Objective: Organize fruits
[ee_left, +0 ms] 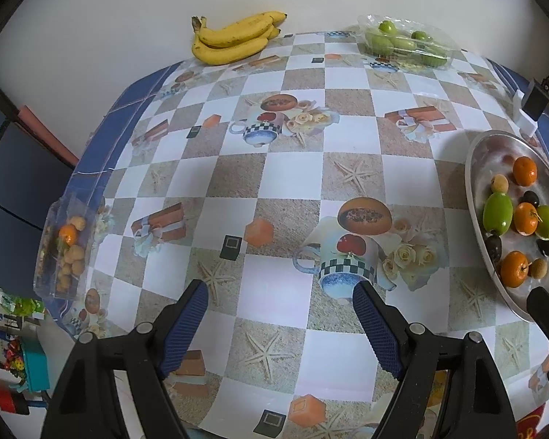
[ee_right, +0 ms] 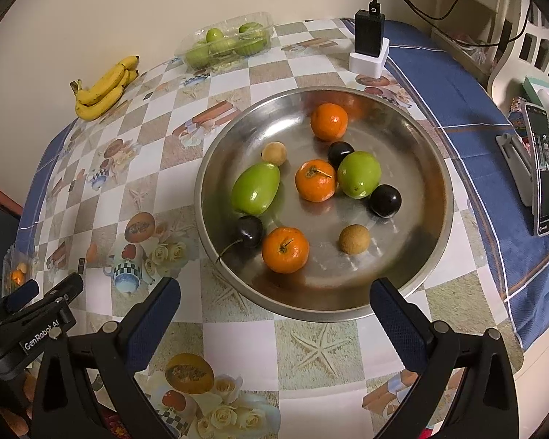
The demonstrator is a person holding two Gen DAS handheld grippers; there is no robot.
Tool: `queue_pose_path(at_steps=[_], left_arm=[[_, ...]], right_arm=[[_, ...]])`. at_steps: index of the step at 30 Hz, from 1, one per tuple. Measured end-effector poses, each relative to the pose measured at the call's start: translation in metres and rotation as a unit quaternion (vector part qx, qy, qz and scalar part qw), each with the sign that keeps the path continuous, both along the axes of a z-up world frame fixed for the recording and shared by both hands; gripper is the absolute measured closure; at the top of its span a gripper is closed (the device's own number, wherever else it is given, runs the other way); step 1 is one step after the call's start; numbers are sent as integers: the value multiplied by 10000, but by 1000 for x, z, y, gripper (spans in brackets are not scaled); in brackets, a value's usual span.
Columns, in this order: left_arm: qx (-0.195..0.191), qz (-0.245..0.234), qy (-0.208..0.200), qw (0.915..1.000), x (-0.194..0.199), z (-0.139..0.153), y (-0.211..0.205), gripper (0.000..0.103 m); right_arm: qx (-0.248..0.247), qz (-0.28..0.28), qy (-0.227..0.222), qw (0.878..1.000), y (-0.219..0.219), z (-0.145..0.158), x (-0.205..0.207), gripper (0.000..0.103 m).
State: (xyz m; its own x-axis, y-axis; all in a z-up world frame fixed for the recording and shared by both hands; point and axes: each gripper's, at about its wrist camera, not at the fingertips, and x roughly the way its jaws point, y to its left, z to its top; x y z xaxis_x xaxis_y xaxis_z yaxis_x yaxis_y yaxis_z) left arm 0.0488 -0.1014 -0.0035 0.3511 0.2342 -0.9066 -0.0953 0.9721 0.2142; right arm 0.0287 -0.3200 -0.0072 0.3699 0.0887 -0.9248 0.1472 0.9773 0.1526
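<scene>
A round steel bowl (ee_right: 413, 274) holds mixed fruit: three oranges (ee_right: 316, 180), two green fruits (ee_right: 255, 189), dark plums (ee_right: 385, 200) and small tan fruits (ee_right: 354, 239). My right gripper (ee_right: 274, 301) hangs open just before the bowl's near rim, nothing between its fingers. In the left wrist view the same bowl (ee_left: 476, 197) sits at the right edge. My left gripper (ee_left: 280, 298) stands open over bare tablecloth. A banana bunch (ee_left: 234, 38) lies at the table's far edge. A clear box of green fruits (ee_left: 406, 42) stands at the far right.
A clear plastic box (ee_left: 67, 247) with an orange and tan fruits sits at the table's left edge. A black charger on a white block (ee_right: 369, 42) stands behind the bowl. A phone on a stand (ee_right: 543, 168) is at the right. The wall runs along the far edge.
</scene>
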Motion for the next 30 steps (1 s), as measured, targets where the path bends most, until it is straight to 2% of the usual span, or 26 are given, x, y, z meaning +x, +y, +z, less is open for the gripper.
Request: queue_pose_path(at_steps=[30], left_arm=[[-123,-79,103,9998,2,-4,1,19]], right_arm=[[-13,-27,71,10000,2,-6,2,0]])
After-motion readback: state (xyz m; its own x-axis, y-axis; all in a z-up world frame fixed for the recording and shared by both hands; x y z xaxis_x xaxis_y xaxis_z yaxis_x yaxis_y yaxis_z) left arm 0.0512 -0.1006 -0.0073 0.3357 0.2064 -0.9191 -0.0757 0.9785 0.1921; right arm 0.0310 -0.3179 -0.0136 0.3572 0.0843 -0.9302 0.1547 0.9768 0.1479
